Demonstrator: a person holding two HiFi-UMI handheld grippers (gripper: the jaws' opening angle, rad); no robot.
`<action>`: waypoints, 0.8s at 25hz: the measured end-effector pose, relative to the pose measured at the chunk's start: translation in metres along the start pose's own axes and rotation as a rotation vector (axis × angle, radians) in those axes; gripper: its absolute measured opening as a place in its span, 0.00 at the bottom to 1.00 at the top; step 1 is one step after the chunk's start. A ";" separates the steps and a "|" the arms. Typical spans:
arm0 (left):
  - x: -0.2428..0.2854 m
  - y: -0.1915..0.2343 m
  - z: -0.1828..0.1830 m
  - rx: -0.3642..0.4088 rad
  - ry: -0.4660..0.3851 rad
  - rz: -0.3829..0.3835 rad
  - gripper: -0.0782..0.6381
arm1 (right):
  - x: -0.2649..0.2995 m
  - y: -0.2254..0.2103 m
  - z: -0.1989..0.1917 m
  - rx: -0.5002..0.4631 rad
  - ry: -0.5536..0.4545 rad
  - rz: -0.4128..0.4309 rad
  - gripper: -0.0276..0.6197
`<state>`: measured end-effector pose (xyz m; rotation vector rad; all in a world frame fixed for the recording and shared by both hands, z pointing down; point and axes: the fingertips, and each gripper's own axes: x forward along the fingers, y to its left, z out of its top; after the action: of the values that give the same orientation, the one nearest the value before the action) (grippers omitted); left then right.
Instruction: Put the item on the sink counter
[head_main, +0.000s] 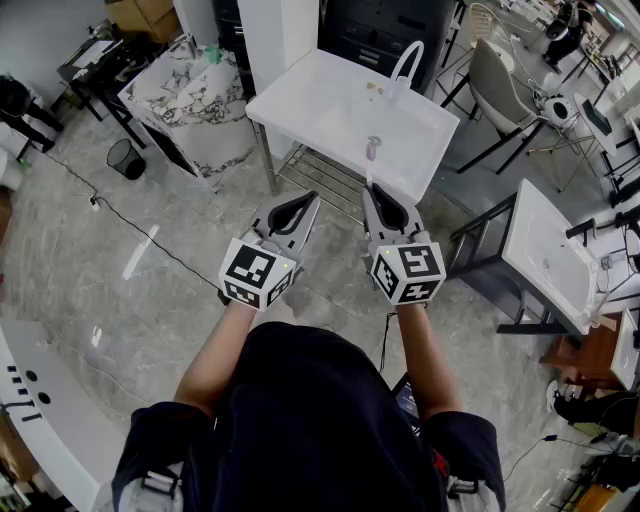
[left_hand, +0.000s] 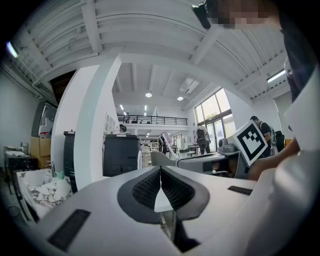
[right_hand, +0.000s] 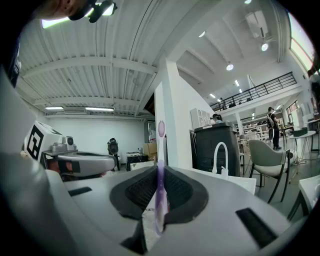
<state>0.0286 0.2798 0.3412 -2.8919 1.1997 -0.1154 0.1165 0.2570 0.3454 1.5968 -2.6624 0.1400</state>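
Slim purple toothbrush (right_hand: 159, 150), upright, head up, handle clamped in right gripper (right_hand: 159, 172), near white sink counter (head_main: 330, 110)

A pale purple toothbrush (head_main: 372, 149) shows at centre, above it a white sink counter (head_main: 330, 115). The left gripper (head_main: 313, 197) and right gripper (head_main: 368, 189) are grey, black-padded, with black-and-white square markers. Upper left, a black-veined white basin (head_main: 185, 95).
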 end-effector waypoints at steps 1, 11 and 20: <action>0.001 -0.001 0.001 -0.001 -0.002 0.000 0.13 | 0.000 0.000 0.001 -0.008 0.000 0.000 0.14; 0.002 -0.004 0.004 0.007 -0.009 0.010 0.13 | -0.003 0.000 0.003 -0.020 -0.005 0.018 0.14; 0.007 0.012 -0.001 -0.010 0.005 0.036 0.13 | 0.015 -0.011 -0.002 0.001 0.001 0.017 0.14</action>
<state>0.0252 0.2665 0.3421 -2.8789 1.2556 -0.1162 0.1196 0.2389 0.3489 1.5735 -2.6762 0.1421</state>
